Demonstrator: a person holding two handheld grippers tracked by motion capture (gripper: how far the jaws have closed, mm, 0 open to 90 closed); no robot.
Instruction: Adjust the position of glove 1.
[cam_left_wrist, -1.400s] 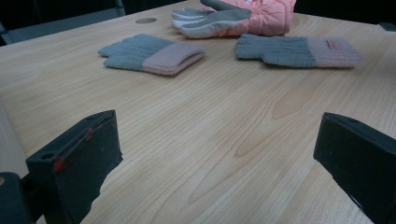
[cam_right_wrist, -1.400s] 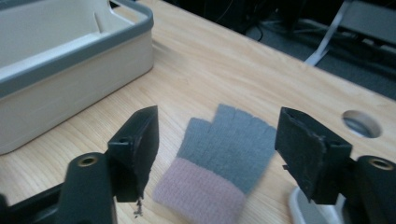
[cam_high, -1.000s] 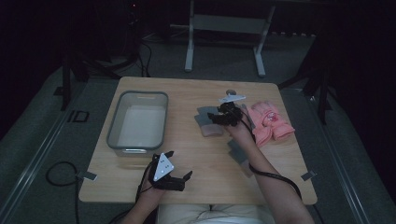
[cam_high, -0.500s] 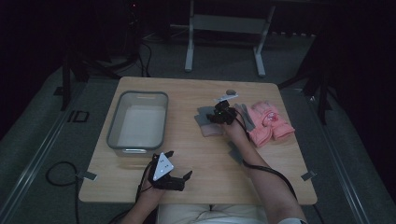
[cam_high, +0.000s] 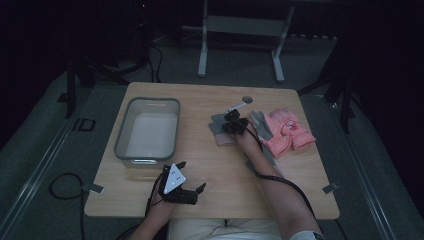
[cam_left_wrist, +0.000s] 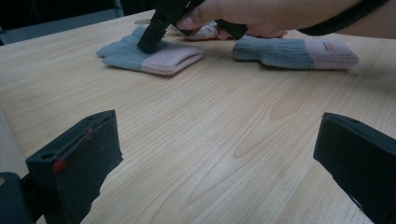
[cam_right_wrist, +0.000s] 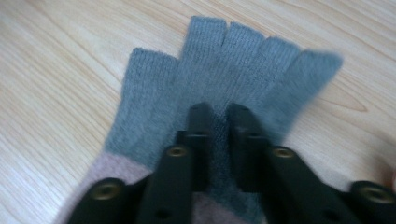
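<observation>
Now that the right tool (cam_right_wrist: 218, 122) has dropped from above onto the grey knitted fingerless glove (cam_right_wrist: 219, 88), narrowed to pinch its knit, lifting seems next; left tool (cam_high: 181, 189), nearer the person than that glove, idles wide.

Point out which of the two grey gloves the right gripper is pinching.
The grey glove nearer the tub, left of the right gripper, whose jaws pinch a fold of its knit. The other grey glove lies untouched beside the pink gloves.

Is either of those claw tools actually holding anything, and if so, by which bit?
The right gripper pinches a fold of the grey glove at its palm, just below the fingers. The left gripper holds nothing, its jaws wide apart.
</observation>
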